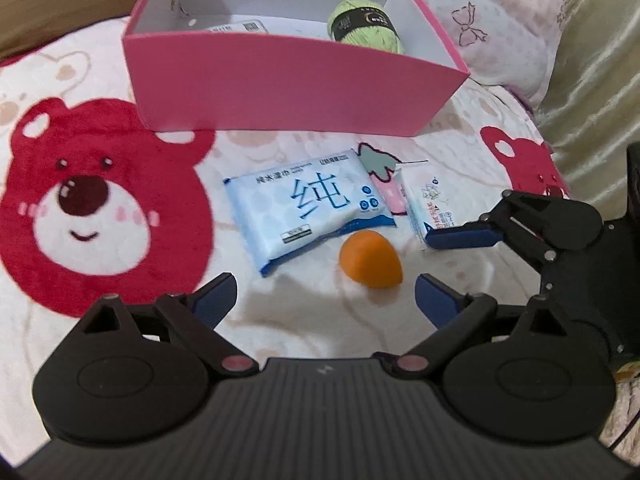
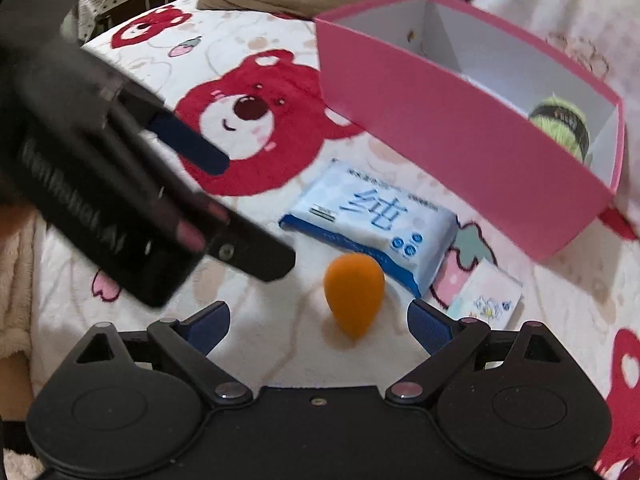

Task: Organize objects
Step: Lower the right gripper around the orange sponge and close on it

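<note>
An orange egg-shaped sponge (image 1: 370,258) (image 2: 354,296) lies on the bear-print blanket. Behind it lies a blue wet-wipes pack (image 1: 312,208) (image 2: 372,220), and to its right a small tissue pack (image 1: 432,204) (image 2: 486,298). The open pink box (image 1: 296,80) (image 2: 460,140) holds a green yarn ball (image 1: 360,20) (image 2: 560,124) and a flat white packet (image 1: 240,26). My left gripper (image 1: 326,296) is open, with the sponge just ahead of its right finger. My right gripper (image 2: 320,320) is open too, the sponge just ahead between its fingertips. Nothing is held.
The blanket (image 1: 100,200) with red bears covers the bed. Pillows (image 1: 500,20) lie behind the box, and a shiny beige cloth (image 1: 592,80) hangs at the right. The right gripper's blue finger (image 1: 460,238) reaches over the tissue pack. The left gripper's fingers (image 2: 192,148) cross the upper left.
</note>
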Demonstrator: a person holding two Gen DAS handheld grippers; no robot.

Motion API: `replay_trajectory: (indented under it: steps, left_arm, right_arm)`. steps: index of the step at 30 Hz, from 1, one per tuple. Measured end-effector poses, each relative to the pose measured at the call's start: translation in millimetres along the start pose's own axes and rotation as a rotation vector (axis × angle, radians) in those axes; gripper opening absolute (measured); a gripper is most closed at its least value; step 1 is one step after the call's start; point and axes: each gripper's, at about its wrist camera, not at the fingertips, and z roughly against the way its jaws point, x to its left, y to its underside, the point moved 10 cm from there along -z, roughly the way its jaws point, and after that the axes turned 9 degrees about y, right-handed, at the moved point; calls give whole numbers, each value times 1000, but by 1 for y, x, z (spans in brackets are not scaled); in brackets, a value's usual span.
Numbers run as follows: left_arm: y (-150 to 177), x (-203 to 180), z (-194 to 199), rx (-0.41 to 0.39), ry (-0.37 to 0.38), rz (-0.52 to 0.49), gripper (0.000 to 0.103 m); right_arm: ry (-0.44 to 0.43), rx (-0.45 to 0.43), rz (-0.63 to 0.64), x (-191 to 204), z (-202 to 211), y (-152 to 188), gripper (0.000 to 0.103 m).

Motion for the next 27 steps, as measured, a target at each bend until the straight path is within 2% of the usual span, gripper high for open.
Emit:
replay_trajectory:
  steps: [3, 9, 11, 13, 14, 20, 25, 27]
  left_arm:
    - [3, 2, -11, 2, 17, 24, 94]
    - [7, 12, -27, 4, 44, 94, 91]
    - [9, 12, -29, 4, 48, 85, 89]
    - [10, 13, -32, -1, 57, 86, 86]
    - [11, 13, -33, -2, 63, 89, 86]
    - [12, 14, -43, -12, 93, 115, 72]
    - [12, 17, -49, -39, 117, 144, 61]
    - [10, 18, -50, -56, 139, 157, 56]
  right_arm:
    - [-21, 27, -32, -3, -5, 2, 90]
    - [11, 51, -22, -7, -22, 0, 88]
    - [6, 78, -32, -10, -27, 2, 83]
    - [-26, 113, -49, -9, -31, 6, 70]
    - [-43, 123, -59, -9, -32, 7, 70]
    - [-40, 115, -51, -6, -34, 7, 70]
    - [-12, 142, -78, -14, -42, 9, 57]
    - [-11, 144, -98, -17, -43, 9, 55]
